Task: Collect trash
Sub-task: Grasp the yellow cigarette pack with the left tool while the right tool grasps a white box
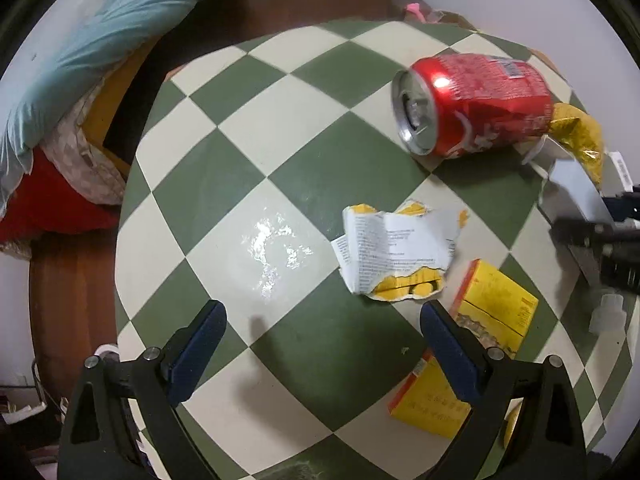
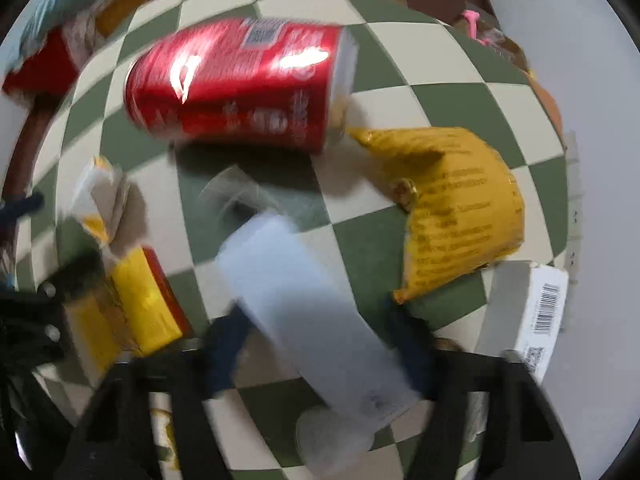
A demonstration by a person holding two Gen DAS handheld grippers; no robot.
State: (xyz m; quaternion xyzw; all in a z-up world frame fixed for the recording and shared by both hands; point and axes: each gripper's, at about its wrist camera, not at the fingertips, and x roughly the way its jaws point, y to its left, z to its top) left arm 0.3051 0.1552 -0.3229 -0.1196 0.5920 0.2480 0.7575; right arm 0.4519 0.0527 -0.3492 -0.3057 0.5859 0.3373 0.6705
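A red soda can (image 1: 476,104) lies on its side on the round green-and-cream checkered table (image 1: 224,184); it also shows in the right wrist view (image 2: 240,84). A torn yellow-and-white paper (image 1: 396,252) lies mid-table, just ahead of my open, empty left gripper (image 1: 322,320). Yellow boxes (image 1: 494,308) lie by the left gripper's right finger. A yellow pouch (image 2: 460,208) lies right of the can. My right gripper (image 2: 320,332) has its fingers on either side of a pale translucent tube (image 2: 304,304); the view is blurred, so the grip is unclear.
A clear plastic wrapper (image 1: 276,248) lies left of the torn paper. A white barcoded box (image 2: 536,316) sits at the table's right edge. Blue and red bedding (image 1: 88,40) lies on the brown floor beyond the table's left edge.
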